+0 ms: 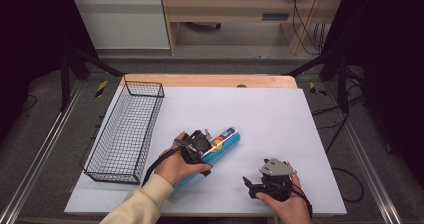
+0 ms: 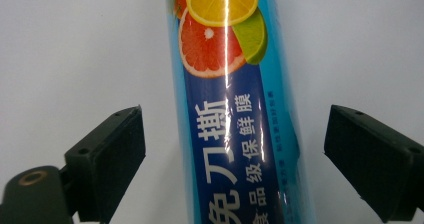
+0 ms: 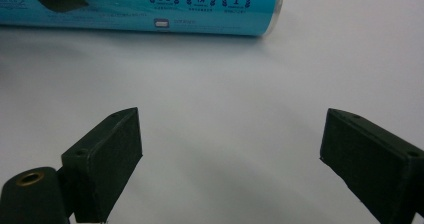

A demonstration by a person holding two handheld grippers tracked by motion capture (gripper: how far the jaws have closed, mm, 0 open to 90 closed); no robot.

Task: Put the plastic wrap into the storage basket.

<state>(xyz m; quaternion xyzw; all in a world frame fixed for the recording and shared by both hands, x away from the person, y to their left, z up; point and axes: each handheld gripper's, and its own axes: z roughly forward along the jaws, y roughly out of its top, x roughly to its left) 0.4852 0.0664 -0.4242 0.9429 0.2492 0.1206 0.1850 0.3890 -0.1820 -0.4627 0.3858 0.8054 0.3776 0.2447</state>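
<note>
A long blue roll of cling film (image 1: 222, 145) printed with citrus slices lies slantwise on the white mat (image 1: 265, 109). My left gripper (image 1: 211, 144) straddles its middle. In the left gripper view the roll (image 2: 235, 109) runs up between the two black jaws, with a gap of white mat on each side, so the left gripper (image 2: 234, 156) is open. My right gripper (image 1: 253, 184) rests low near the front edge, to the right of the roll. It (image 3: 230, 161) is open with only bare mat between its jaws. The roll's capped end (image 3: 165, 9) lies beyond it.
A black wire basket (image 1: 144, 82) stands along the mat's left side with nothing in it. The wooden table edge (image 1: 210, 80) shows behind the mat. Dark frame posts flank the table, and cables trail on the floor at right.
</note>
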